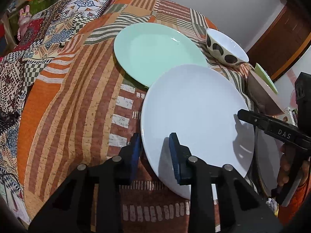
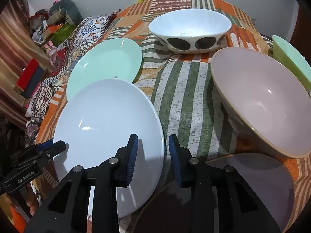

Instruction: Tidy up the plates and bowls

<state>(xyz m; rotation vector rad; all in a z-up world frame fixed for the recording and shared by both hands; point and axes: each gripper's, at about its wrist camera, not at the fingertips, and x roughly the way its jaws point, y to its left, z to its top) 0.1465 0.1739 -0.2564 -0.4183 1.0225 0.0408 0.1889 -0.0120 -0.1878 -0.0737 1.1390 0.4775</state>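
A white plate lies on the striped patchwork cloth, its far edge over a mint green plate. My left gripper straddles the white plate's left rim, one pad outside the rim and one on the plate's face, shut on it. My right gripper clamps the opposite rim the same way. Each gripper also shows in the other's view: the right gripper and the left gripper.
A white bowl with dark spots stands at the back. At the right sit a lilac bowl and a green bowl. A lilac plate with a brown rim lies under my right gripper. Patterned quilts are heaped at the left.
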